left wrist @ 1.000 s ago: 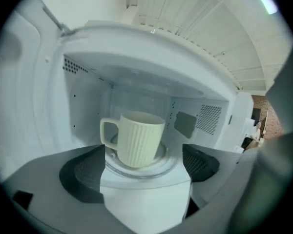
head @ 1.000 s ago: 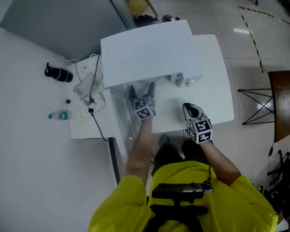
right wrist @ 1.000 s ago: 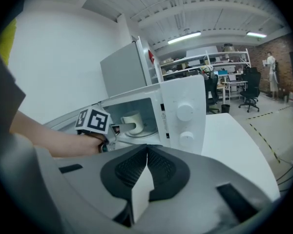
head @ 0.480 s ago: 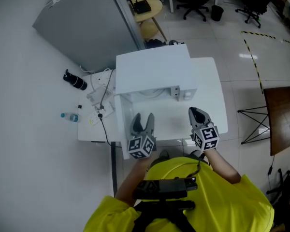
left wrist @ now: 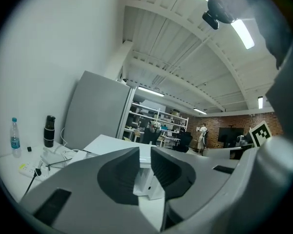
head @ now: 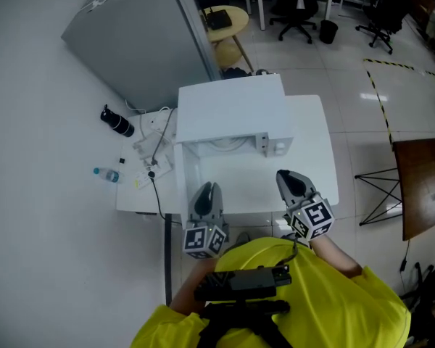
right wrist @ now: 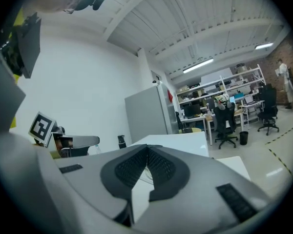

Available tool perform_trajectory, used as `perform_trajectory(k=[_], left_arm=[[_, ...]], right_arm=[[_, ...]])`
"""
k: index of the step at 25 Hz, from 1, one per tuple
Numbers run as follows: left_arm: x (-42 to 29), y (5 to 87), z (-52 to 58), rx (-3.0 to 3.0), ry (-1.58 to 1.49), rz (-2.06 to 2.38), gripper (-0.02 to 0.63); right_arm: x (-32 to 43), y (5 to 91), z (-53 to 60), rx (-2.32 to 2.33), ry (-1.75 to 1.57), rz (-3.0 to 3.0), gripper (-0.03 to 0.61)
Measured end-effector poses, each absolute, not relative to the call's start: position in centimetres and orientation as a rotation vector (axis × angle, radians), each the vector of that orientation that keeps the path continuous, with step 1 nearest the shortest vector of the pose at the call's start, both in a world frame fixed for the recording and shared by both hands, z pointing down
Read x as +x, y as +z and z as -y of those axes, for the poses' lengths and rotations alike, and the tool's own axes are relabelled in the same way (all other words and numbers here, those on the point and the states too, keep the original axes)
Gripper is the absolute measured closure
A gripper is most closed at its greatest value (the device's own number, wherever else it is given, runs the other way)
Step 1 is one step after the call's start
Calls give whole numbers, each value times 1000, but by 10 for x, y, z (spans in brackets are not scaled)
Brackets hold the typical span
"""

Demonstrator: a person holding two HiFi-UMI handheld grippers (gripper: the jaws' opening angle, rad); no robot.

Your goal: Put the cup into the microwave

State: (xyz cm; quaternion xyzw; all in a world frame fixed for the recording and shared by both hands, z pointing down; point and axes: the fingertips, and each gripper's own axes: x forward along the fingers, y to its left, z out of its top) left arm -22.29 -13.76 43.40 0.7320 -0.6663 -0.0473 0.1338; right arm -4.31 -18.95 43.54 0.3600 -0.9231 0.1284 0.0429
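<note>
The white microwave [head: 232,107] stands at the back of a white table [head: 312,143], its front facing me. I can make out no cup in any view. My left gripper [head: 209,188] hangs over the table's near edge, in front of the microwave's left side. Its jaws have just been closing, and a narrow gap [left wrist: 144,152] with nothing in it is left between the pads. My right gripper [head: 288,178] is held at the near right, its pads touching and empty [right wrist: 147,150]. Both point roughly level at the microwave [left wrist: 115,143].
A tall grey cabinet [head: 138,42] stands at the back left. On the side shelf lie a black flask [head: 116,120], a water bottle [head: 105,173] and a power strip with cables [head: 151,158]. A brown table [head: 420,187] is to the right, office chairs behind.
Both grippers have drawn back from the microwave towards my body and risen. The left jaws, wide apart a second ago, have come nearly together with nothing in them.
</note>
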Motion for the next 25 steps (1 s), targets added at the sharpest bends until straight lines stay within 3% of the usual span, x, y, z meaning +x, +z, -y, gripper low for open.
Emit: perform_trajectory(k=[1,6,25], left_arm=[[-224,432,135,2126,-144,1941,575],[-220,425,128,2183,-81,1973,611],[-231,435,115,2256,-3,1862,611]], right_arm=[[-44,431,187,1089,390,2833,574],[-43,423,177,1076,387,2841,574],[-77,422,146,1077,379,2837,574]])
